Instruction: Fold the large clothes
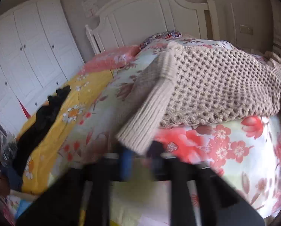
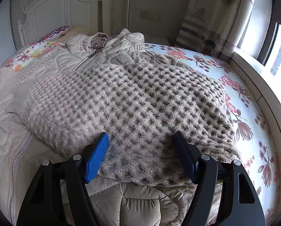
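A bed [image 2: 253,113] in a floral sheet is carrying a beige waffle-knit sweater [image 2: 132,109], lying partly over a cream quilted jacket [image 2: 95,56]; a black garment [image 1: 44,116] is lying along its yellow edge

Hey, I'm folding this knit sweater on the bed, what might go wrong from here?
1. The left gripper is shut on only the edge of the ribbed cuff; the sleeve may slip out as it is carried.
2. The right gripper is open over the knit sweater, pinning nothing, so the body may drag or bunch.
3. The sweater overlaps the quilted jacket; its zipper might snag the open weave.
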